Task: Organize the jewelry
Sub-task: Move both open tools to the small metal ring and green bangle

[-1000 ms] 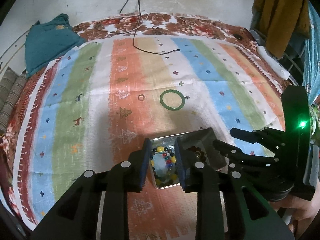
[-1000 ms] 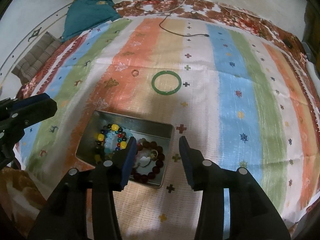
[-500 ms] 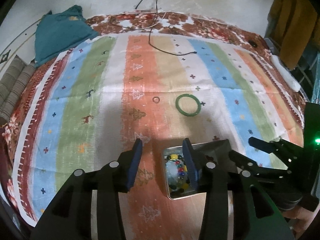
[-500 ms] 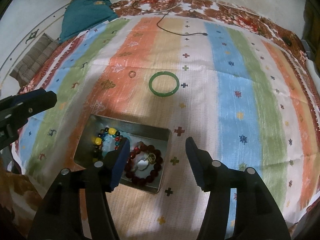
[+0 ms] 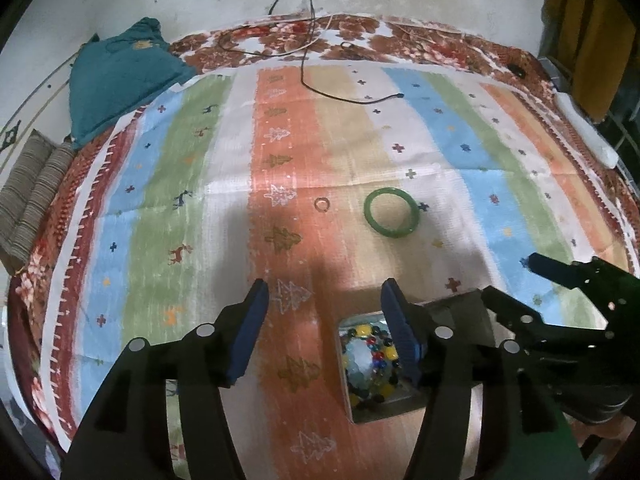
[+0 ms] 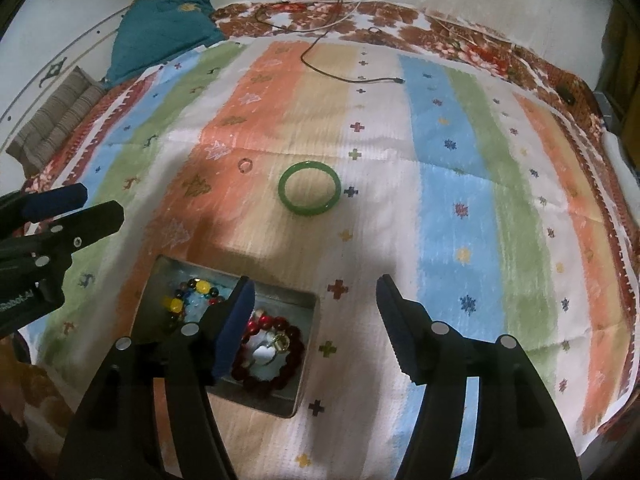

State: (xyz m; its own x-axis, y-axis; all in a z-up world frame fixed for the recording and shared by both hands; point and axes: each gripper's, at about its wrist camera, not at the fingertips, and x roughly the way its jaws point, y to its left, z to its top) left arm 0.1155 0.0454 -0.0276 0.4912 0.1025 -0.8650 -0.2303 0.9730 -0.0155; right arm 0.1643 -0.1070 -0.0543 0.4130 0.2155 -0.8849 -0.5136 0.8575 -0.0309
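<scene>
The left gripper (image 5: 324,332) and right gripper (image 6: 314,320) both held their blue-padded jaws wide apart, gripping nothing; a shallow rectangular metal tin (image 6: 308,308), low in the frame, held glossy round-bead bracelets (image 6: 268,354); a smooth green bangle (image 6: 310,193) and a thin small ring (image 6: 245,165) lay near centre on the coarse-woven striped cloth (image 6: 460,200).
</scene>
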